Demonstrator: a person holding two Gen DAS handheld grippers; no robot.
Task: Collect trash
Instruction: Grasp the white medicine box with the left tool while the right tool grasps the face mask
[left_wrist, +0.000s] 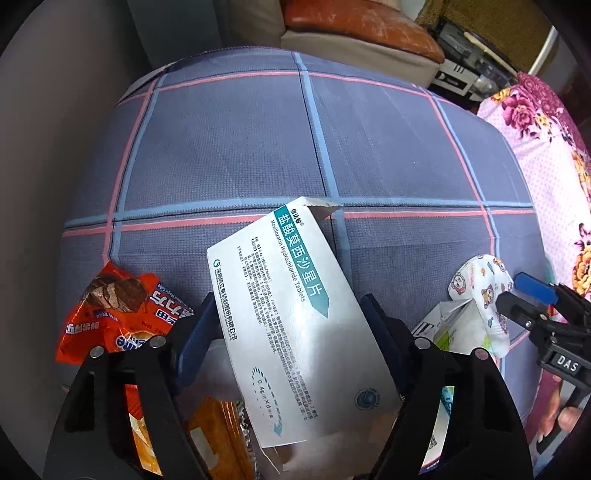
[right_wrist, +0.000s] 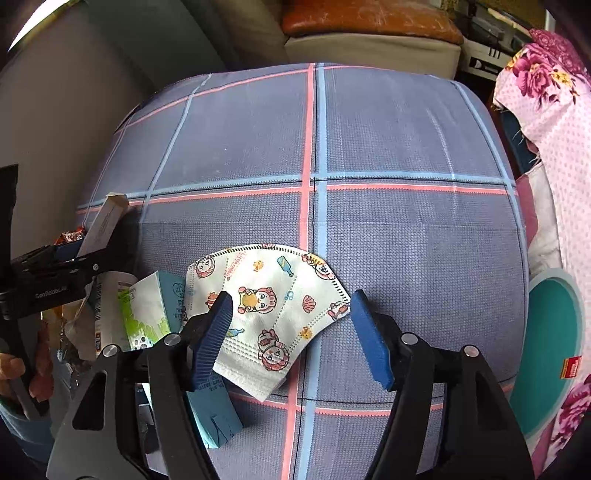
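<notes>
- Left gripper (left_wrist: 288, 321), lower centre of the left wrist view: blue ribbed pads clamped on both long edges of a white medicine box (left_wrist: 291, 314), flat cardboard, teal band with print, top flap torn open, tilted up-left.
- Orange snack wrapper (left_wrist: 110, 314), crinkled glossy plastic, lower left of that view, lying beside the left gripper's left finger.
- Right gripper (right_wrist: 290, 332), lower centre of the right wrist view: jaws wide apart, holding nothing, set either side of a face mask (right_wrist: 273, 306).
- Face mask: folded fan shape, white soft fabric with cartoon prints, lying flat.
- Small green-and-white carton (right_wrist: 147, 310) just left of the mask, touching its edge.
- All on a checked cloth (right_wrist: 406, 221), woven grey-blue with pink and light-blue stripes.
- Floral pink fabric (right_wrist: 554, 110) at the right edge.
</notes>
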